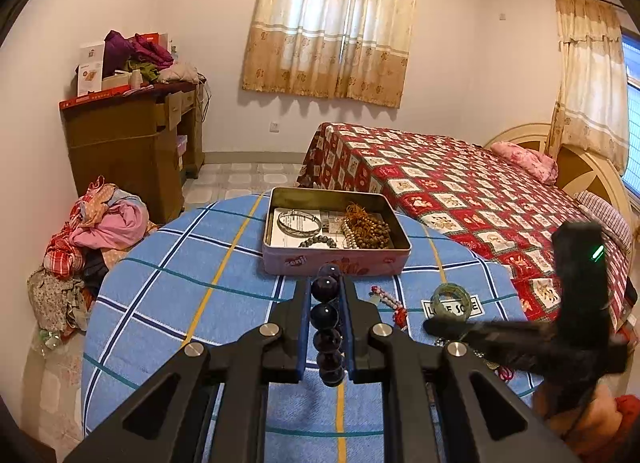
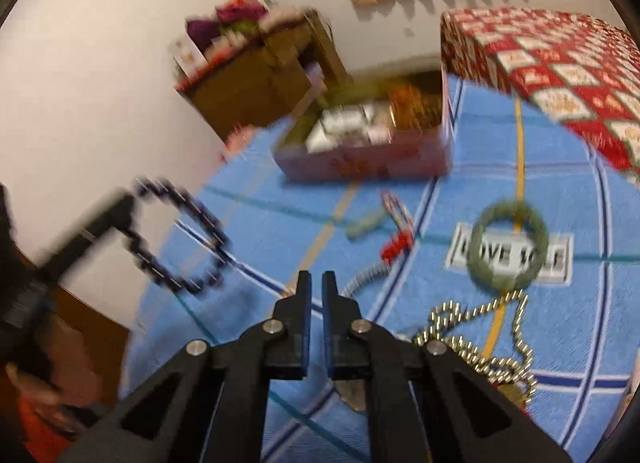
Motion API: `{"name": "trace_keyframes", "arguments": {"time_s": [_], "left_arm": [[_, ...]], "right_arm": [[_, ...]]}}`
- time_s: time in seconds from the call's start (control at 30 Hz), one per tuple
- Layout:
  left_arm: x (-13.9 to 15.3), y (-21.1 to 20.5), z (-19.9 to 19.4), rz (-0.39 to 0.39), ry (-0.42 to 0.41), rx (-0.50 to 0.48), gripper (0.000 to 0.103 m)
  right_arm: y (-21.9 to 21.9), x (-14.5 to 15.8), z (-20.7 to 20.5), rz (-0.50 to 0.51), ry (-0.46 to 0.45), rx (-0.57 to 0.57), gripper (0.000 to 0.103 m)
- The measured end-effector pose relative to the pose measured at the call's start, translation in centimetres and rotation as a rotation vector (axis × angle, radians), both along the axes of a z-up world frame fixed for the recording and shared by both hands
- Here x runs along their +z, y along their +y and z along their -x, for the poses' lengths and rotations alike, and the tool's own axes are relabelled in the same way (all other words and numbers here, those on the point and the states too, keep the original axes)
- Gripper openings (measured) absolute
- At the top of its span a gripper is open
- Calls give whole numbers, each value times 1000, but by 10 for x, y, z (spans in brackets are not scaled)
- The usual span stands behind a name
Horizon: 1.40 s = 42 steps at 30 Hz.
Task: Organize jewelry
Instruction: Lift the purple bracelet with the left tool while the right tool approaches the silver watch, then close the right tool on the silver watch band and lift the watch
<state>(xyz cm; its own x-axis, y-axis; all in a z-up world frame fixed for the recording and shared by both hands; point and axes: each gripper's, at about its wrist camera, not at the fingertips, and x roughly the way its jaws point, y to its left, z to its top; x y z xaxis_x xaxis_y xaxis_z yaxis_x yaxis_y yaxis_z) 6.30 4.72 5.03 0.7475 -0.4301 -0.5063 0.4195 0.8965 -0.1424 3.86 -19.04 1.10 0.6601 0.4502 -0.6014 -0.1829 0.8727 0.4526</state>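
One dark purple round-bead bracelet (image 1: 327, 327), clamped between the fingers of the left gripper (image 1: 327, 283) and held above the blue plaid cloth-covered table (image 1: 160, 303). Destination, by judgement: open rectangular pink tin box (image 1: 336, 259) at 12 o'clock, already holding bangles and bead strings. Step in hand: carrying to the box; next calls for reaching over the near wall and letting go. Right gripper (image 2: 312, 279): fingers nearly together, nothing between them. Still loose: green jade bangle (image 2: 508, 245) at 2 o'clock, gold bead chain (image 2: 480, 351), red charm string (image 2: 396, 231).
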Motion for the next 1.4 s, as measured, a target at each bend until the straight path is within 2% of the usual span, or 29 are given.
{"name": "trace_keyframes", "arguments": {"time_s": [0.2,0.27,0.33,0.37,0.43,0.5,0.57,0.6,0.63,0.67,0.7,0.77,0.8,0.83,0.93,1.0,1.07,1.13,1.33,1.4], "left_arm": [[9,-3,-4,4,-20,3,13],[12,-2,-4,12,-28,4,13],[14,-1,-3,16,-38,2,13],[14,0,-3,19,-39,2,13],[15,1,-3,26,-34,4,13],[14,1,-2,27,-32,5,13],[14,1,-2,24,-29,6,13],[13,1,-2,24,-25,6,13],[13,2,-2,24,-23,6,13],[13,1,-2,23,-23,7,13],[13,1,-1,21,-24,9,13],[13,2,-1,17,-24,10,13],[13,2,-1,18,-23,11,13],[13,2,0,19,-22,12,13],[13,3,0,19,-25,9,13],[13,3,0,22,-26,9,13],[14,3,0,26,-29,10,13],[14,2,-1,25,-31,11,13],[19,-2,-5,28,-44,10,13],[21,-5,-8,24,-52,15,13]], "right_arm": [[-13,47,1,-81,-112,0,8],[-15,53,-4,-78,-111,3,10],[-14,47,-7,-59,-75,8,17],[-12,38,-9,-43,-39,9,24],[-6,16,-11,-15,32,20,70],[5,-8,-15,26,93,36,73],[19,-31,-20,85,142,65,70],[24,-39,-23,126,156,70,57],[32,-48,-26,183,175,78,39],[41,-58,-31,235,197,96,34],[45,-58,-31,265,161,95,32],[54,-56,-34,351,152,89,30],[54,-57,-34,355,154,84,22],[52,-58,-35,343,163,75,9],[32,-57,-35,219,171,51,7],[15,-51,-31,73,166,44,7],[1,-39,-29,-55,147,39,7],[-11,-19,-23,-136,99,33,7],[-26,47,-15,-260,-68,53,7],[-24,63,-18,-245,-117,48,7]]}}
